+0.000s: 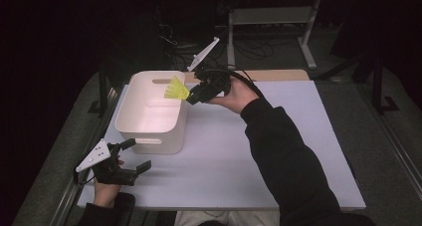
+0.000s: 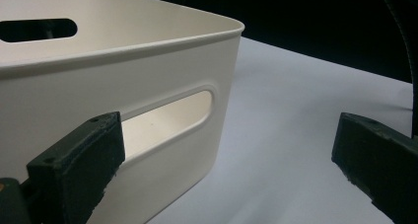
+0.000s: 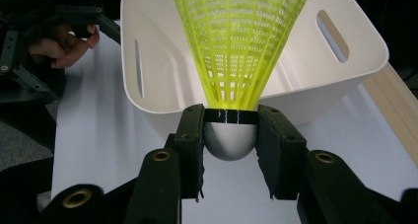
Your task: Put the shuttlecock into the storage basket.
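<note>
A yellow shuttlecock (image 1: 176, 89) (image 3: 240, 46) with a silver-grey cork base is clamped at that base by my right gripper (image 1: 195, 96) (image 3: 230, 130). Its skirt points over the right rim of a white plastic bin (image 1: 152, 110) (image 3: 340, 81) that has slot handles. The inside of the bin looks bare. My left gripper (image 1: 133, 155) (image 2: 226, 155) rests open at the table's front left, beside the bin's (image 2: 98, 81) near wall, with nothing between its jaws.
The white table top (image 1: 249, 151) spreads wide to the right of the bin. A wooden strip (image 1: 278, 75) runs along the far edge. Metal frame legs (image 1: 308, 32) and cables stand on the dark floor behind.
</note>
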Motion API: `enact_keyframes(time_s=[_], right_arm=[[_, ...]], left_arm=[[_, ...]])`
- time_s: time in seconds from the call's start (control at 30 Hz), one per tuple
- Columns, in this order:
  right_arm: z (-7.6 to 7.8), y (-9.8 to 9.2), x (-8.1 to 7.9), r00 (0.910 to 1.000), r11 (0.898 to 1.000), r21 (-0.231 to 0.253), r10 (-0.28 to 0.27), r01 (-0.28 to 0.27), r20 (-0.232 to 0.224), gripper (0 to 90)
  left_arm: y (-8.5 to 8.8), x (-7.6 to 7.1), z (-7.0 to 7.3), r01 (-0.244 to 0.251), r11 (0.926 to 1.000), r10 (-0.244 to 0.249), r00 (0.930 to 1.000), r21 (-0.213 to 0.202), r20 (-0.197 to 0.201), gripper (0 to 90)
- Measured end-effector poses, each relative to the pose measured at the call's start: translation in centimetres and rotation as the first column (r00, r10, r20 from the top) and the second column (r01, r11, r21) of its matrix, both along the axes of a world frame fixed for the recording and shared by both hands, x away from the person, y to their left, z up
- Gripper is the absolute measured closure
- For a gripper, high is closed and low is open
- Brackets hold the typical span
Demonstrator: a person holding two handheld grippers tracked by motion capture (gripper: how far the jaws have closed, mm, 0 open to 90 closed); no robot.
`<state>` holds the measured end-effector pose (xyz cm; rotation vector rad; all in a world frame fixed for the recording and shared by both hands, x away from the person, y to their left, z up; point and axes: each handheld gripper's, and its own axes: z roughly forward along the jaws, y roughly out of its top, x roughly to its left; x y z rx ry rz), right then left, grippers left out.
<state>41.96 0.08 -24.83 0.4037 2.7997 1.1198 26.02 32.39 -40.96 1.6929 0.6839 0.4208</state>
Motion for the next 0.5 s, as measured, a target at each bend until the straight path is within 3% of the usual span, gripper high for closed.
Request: enact_keyframes(time_s=[0.5], right_arm=[[-0.3, 2.2, -0.1, 0.9992, 0.999, -0.011, 0.04, -0.04, -0.006, 63.3]], left_arm=[[0.0, 0.0, 0.0, 0.001, 1.0, -0.001, 1.0, -0.002, 0.0, 0.0]])
